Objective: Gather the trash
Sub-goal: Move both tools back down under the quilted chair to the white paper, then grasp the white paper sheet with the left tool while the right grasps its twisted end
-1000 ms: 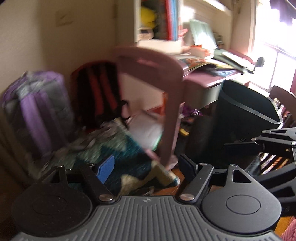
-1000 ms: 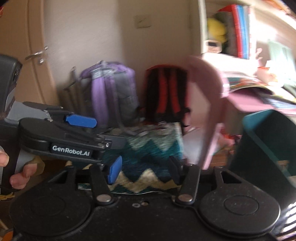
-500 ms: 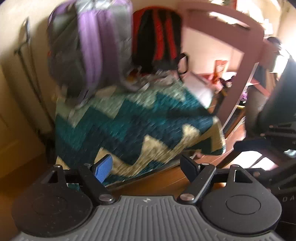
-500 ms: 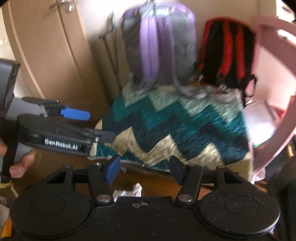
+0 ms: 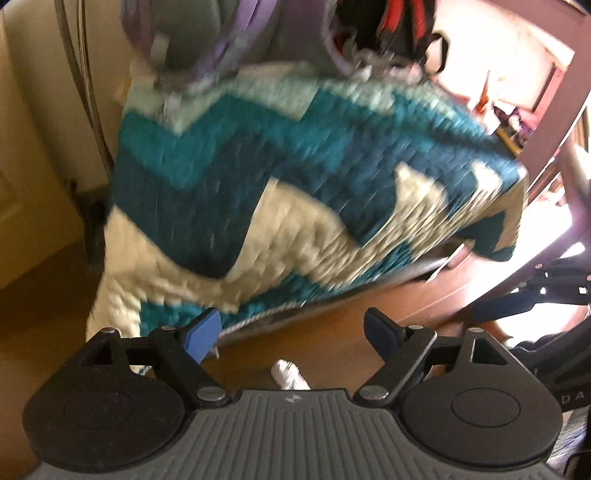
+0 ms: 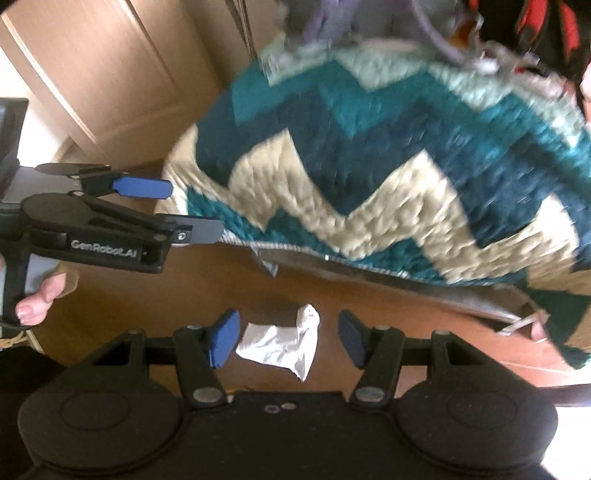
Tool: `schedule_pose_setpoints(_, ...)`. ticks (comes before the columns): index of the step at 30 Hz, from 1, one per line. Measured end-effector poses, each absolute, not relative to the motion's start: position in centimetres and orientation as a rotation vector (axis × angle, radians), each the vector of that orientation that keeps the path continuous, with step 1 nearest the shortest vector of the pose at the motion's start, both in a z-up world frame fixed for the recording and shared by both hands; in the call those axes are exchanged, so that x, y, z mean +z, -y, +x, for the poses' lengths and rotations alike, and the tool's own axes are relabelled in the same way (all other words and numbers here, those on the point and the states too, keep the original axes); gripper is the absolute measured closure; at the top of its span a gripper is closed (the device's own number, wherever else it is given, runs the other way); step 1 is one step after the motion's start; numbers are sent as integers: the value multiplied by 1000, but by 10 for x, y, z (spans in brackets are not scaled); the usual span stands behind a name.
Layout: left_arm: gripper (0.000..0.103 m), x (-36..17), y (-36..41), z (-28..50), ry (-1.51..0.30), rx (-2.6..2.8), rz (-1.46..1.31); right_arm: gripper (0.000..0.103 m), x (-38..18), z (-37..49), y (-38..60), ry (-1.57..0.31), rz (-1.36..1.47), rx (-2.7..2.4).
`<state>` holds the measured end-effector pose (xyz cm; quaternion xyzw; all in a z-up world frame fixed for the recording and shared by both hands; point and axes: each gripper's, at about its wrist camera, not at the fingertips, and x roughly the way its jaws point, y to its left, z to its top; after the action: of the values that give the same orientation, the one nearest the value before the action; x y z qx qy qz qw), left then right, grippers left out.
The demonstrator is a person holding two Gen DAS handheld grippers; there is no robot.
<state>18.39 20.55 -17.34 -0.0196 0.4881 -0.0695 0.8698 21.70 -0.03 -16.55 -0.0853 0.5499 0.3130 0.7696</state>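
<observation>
A crumpled white wrapper (image 6: 282, 343) lies on the brown wooden floor. My right gripper (image 6: 284, 339) hovers over it, open, blue pads on either side and clear of it. In the left wrist view only a corner of the wrapper (image 5: 290, 374) peeks out low between the fingers. My left gripper (image 5: 291, 330) holds nothing and its jaws are opening. From the right wrist view the left gripper (image 6: 184, 210) reaches in from the left, held by a hand (image 6: 37, 299).
A teal, navy and cream zigzag quilt (image 6: 388, 177) hangs over a bed edge just beyond the wrapper. A purple backpack (image 5: 221, 40) and a red-black backpack (image 5: 399, 22) rest behind it. A pink chair frame (image 5: 546, 155) stands right, a wooden wardrobe door (image 6: 110, 74) left.
Both grippers have dropped and tilted downward, from facing the desk, chair and backpacks to hovering low over the floor. The white wrapper has come into view between the right fingers.
</observation>
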Motion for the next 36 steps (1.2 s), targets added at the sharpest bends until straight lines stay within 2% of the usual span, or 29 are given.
schedule_pose_setpoints(8,18,-284,-238,198,-1157,-150,0,44,-269,243,-28,-1314,-171,611)
schedule_pose_setpoints(17,18,-396,-236,197,-1296,-238,87,44,-366,256,-49,-1420,-206,597)
schedule_pose_setpoints(31,18,-512,-215,177,-1497,-305,50,44,-489,288,-69,-1589,-159,492)
schedule_pose_setpoints(36,18,-530,-216,168,-1508,-270,31,44,-514,296,-80,-1604,-135,469)
